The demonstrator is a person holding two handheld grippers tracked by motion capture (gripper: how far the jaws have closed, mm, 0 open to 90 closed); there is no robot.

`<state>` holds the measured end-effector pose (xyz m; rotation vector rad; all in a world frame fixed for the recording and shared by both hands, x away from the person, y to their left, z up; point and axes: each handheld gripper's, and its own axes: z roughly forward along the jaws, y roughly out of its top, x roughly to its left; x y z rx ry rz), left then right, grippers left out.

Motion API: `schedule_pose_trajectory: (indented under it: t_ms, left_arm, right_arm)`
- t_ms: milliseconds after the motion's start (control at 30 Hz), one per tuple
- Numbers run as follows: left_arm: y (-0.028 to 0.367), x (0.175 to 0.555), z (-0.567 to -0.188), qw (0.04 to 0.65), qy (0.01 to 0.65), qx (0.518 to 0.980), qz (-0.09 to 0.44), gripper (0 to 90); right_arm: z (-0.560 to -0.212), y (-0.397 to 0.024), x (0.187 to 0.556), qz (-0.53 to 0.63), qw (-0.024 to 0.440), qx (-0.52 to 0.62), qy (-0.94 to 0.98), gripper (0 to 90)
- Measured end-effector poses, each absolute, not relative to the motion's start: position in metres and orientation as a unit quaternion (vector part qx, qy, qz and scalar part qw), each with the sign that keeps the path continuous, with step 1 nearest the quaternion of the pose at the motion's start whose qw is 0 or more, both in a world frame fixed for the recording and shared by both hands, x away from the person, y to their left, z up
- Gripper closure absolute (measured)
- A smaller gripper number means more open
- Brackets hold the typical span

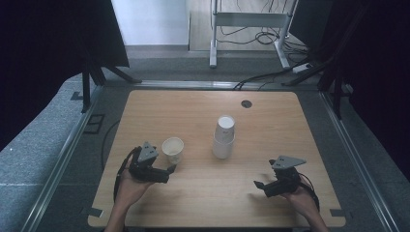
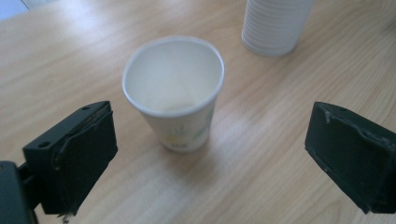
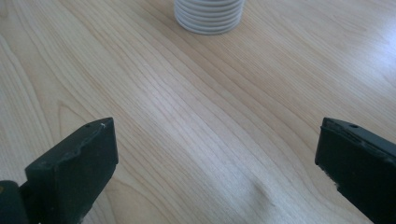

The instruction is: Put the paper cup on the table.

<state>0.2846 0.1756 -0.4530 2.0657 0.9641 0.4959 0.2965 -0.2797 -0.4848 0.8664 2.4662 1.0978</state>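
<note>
A pale wood-grain counter point(image 1: 203, 193) with rounded corners stands on grey carpet between dark curtains, with a white desk frame and loose cables on the floor beyond it. At left, the left gripper point(image 1: 170, 168), black with a grey three-cornered plate on top, is held low with its fingers point(image 2: 74, 154) released and spread wide; the single white paper cup point(image 2: 175, 93) stands upright just ahead of the gap, ungrasped, with no finger touching it. The cup is a thin-walled tapered cone with a rolled rim, an empty matte interior and a faint green and yellow print near the base. To its right, well apart, rises the stack of nested white paper cups point(image 1: 224, 137), set mouth-down, its ribbed outline formed by the layered rims seen in the right gripper view point(image 3: 209, 14). At far right, the right gripper point(image 1: 258, 184) rests near the counter's front edge, fingers point(image 3: 74, 163) likewise released and holding nothing, with bare wood between them. Judged from this arrangement, one cup stands separate from the stack, and the grasping of the single cup is not yet done; what is to follow for the stack cannot be told.
</note>
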Motion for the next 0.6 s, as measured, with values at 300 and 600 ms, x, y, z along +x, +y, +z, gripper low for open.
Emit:
schedule_pose_trajectory:
  t_ms: [300, 600]
  left_arm:
    - [0.171, 0.269, -0.492, 0.348, 0.385, 0.838, 0.17, 0.0]
    - [0.16, 0.26, -0.508, 0.307, 0.373, 0.86, 0.164, 0.0]
  right_arm:
    - [-0.495, -0.283, 0.297, 0.369, 0.141, 0.317, 0.862, 0.0]
    - [-0.51, -0.286, 0.3, 0.343, 0.115, 0.341, 0.868, 0.0]
